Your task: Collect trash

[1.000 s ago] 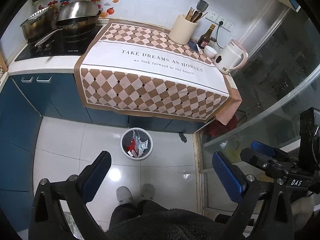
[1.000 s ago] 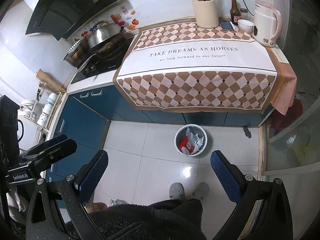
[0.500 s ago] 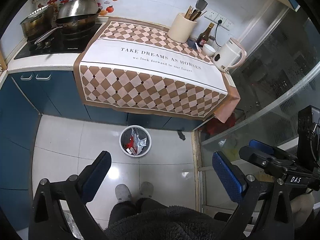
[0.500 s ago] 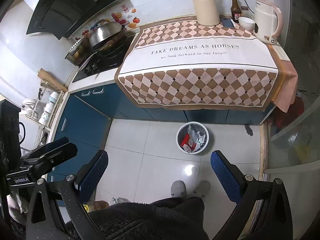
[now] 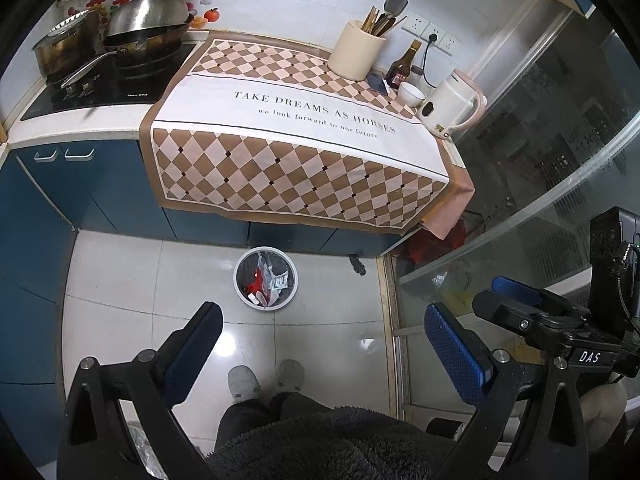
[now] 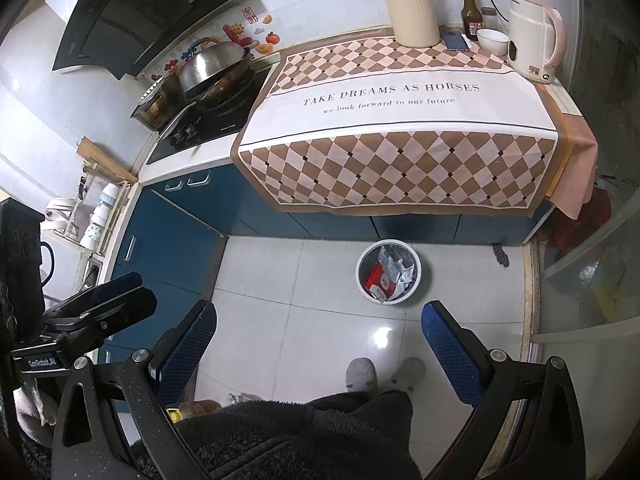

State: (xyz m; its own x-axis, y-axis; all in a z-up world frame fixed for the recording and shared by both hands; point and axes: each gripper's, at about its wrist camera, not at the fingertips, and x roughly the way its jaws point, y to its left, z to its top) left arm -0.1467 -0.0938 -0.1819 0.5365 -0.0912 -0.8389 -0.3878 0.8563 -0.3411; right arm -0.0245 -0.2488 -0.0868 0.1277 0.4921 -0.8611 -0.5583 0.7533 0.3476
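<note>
A small white trash bin (image 5: 266, 278) stands on the tiled floor in front of the blue cabinets, holding red and white wrappers (image 5: 267, 280). It also shows in the right wrist view (image 6: 389, 273). My left gripper (image 5: 324, 320) is open and empty, held high above the floor on the near side of the bin. My right gripper (image 6: 318, 318) is open and empty too, to the left of the bin in its view. The right gripper shows at the right in the left wrist view (image 5: 532, 316). The checkered cloth (image 5: 296, 136) on the counter carries no loose trash that I can see.
At the counter's back stand a utensil holder (image 5: 356, 50), a sauce bottle (image 5: 402, 68), a white bowl (image 5: 411, 94), a phone (image 5: 378, 82) and a kettle (image 5: 450, 108). Pans sit on the stove (image 5: 100, 84). A glass door (image 5: 540, 184) is on the right. My slippers (image 5: 266, 378) are below.
Both views have pulled slightly back and up from the counter; the bin sits a bit higher in frame. Both grippers stay open and empty.
</note>
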